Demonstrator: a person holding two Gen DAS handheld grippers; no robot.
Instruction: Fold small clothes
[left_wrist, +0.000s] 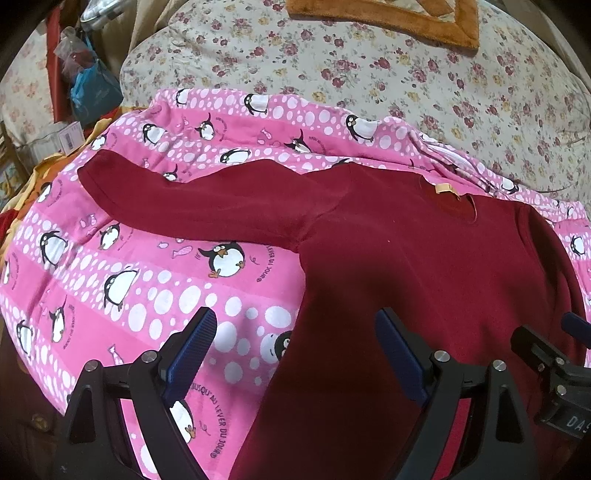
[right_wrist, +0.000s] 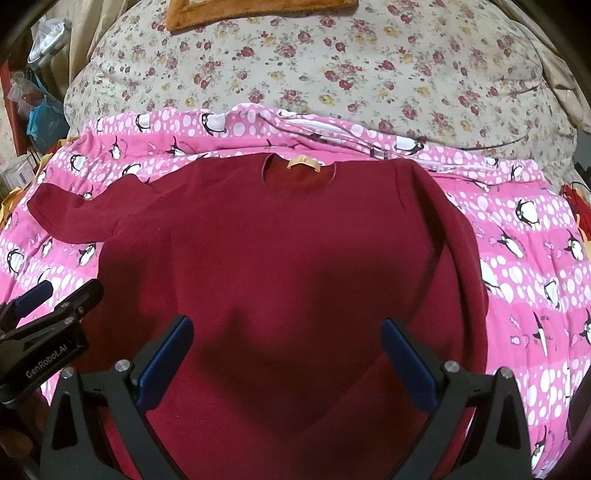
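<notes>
R wrist: sweater (right_wrist: 295, 240) under claw (right_wrist: 288, 354)

Dark red sweater (right_wrist: 295, 251) flat on pink penguin blanket (right_wrist: 535, 266), right gripper (right_wrist: 288, 354) jaws apart

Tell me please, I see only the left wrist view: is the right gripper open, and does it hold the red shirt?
Observer: The right gripper is open and holds nothing. Its fingers frame the lower body of the red shirt.
Operator: How does the sleeve on that side lie? My view cuts it off.
Observer: That sleeve runs down along the shirt's side, close to the body. It is not spread outward like the other sleeve.
</notes>
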